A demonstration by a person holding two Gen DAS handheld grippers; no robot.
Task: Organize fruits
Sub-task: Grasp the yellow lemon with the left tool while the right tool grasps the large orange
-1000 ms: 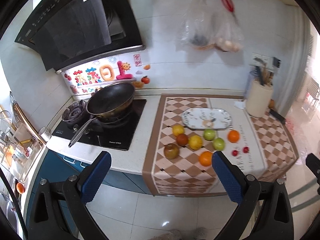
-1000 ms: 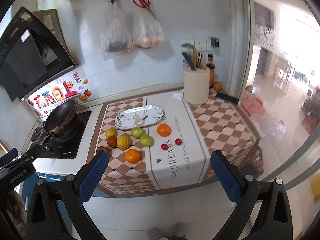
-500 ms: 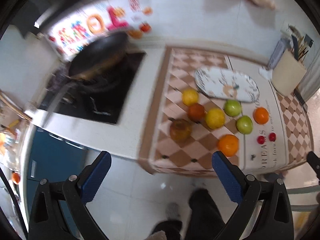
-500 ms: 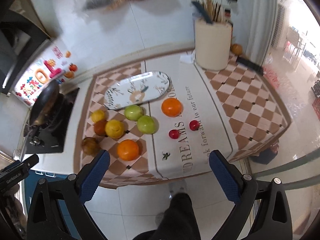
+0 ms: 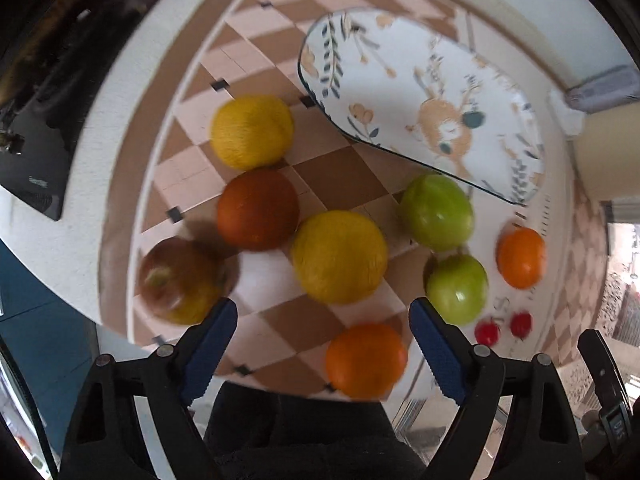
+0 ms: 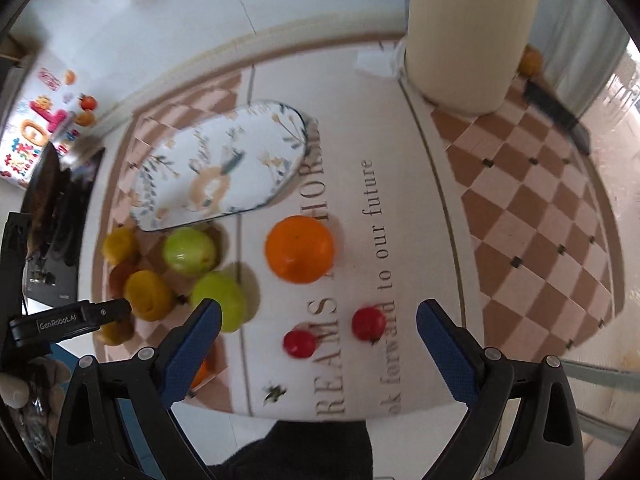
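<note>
Several fruits lie on a checkered cloth in front of an oval patterned plate (image 5: 432, 92), also in the right wrist view (image 6: 224, 164). My left gripper (image 5: 322, 312) is open and empty, above a yellow lemon (image 5: 338, 256) and an orange (image 5: 366, 360). Around them lie a second lemon (image 5: 252, 132), a dark red fruit (image 5: 258, 208), a brownish apple (image 5: 178, 280), two green apples (image 5: 436, 212) (image 5: 456, 288) and a far orange (image 5: 520, 256). My right gripper (image 6: 318, 316) is open and empty, above two small red tomatoes (image 6: 300, 344) (image 6: 368, 322), near that orange (image 6: 300, 248).
A cream utensil holder (image 6: 468, 32) stands at the back right of the counter. A black stove (image 5: 36, 136) with a pan lies to the left. The counter's front edge is just below both grippers. A tiled wall runs behind.
Both grippers have moved forward and down toward the counter, so the fruits and plate now fill the views. Both have stayed open. No fruit has moved.
</note>
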